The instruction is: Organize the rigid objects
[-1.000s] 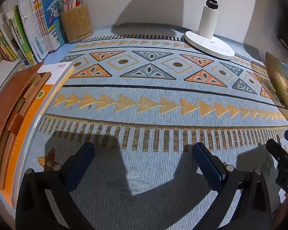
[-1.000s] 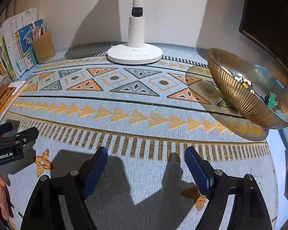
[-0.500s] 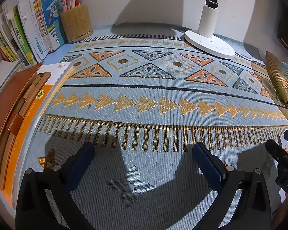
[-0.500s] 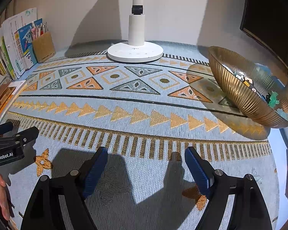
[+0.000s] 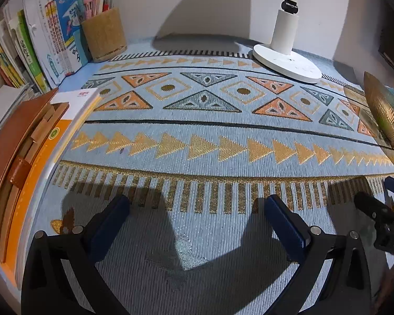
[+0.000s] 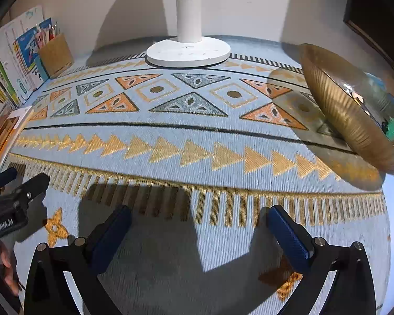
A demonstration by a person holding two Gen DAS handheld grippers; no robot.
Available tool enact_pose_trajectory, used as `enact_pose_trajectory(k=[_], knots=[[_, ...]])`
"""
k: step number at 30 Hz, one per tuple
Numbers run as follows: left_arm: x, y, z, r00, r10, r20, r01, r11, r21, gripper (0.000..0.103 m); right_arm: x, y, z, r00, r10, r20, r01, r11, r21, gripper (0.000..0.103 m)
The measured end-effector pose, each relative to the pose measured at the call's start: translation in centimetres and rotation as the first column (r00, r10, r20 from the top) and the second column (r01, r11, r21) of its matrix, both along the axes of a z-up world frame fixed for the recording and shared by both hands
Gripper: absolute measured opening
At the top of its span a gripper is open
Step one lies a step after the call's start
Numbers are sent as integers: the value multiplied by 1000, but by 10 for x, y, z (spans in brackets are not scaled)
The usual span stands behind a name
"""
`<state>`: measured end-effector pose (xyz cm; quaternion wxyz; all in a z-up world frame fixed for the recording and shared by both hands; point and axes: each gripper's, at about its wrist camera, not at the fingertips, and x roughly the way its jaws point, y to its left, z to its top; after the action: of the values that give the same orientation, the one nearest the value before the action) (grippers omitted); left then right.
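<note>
A ribbed gold bowl stands at the right on the patterned blue mat, with several small items inside, among them a green piece. In the left wrist view only the bowl's outer wall shows at the right edge. My right gripper hovers over the mat's near edge; its jaws are opening, with nothing between them. My left gripper is open and empty over the same near strip, to the left of the right one.
A white lamp base stands at the back centre. A cork pen holder and upright books fill the back left corner. A brown leather case lies on an orange book along the left edge.
The right gripper's jaws have spread wider, and its view has tilted slightly, shifting the bowl toward the right edge. The left gripper has stayed still.
</note>
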<state>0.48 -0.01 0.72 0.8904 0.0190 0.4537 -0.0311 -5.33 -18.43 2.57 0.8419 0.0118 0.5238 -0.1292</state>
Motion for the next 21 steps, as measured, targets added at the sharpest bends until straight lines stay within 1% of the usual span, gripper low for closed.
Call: enact_pose_trajectory(k=[4, 5, 7, 21], knots=[[4, 0, 0, 1000, -3, -1, 3, 1000, -4, 103, 4, -1, -1, 1000, -6, 24, 6, 1000, -8, 103], [5, 1, -1, 1000, -12, 0, 12, 1000, -7, 103, 3, -1, -2, 999, -15, 47, 16, 1000, -14, 103], [8, 2, 0, 1000, -24, -1, 24, 1000, -11, 103, 4, -1, 0, 999, -14, 49, 15, 1000, -16, 103], [9, 2, 0, 1000, -24, 1, 24, 1000, -9, 103, 4, -2, 0, 999, -13, 49, 14, 1000, -15, 103]])
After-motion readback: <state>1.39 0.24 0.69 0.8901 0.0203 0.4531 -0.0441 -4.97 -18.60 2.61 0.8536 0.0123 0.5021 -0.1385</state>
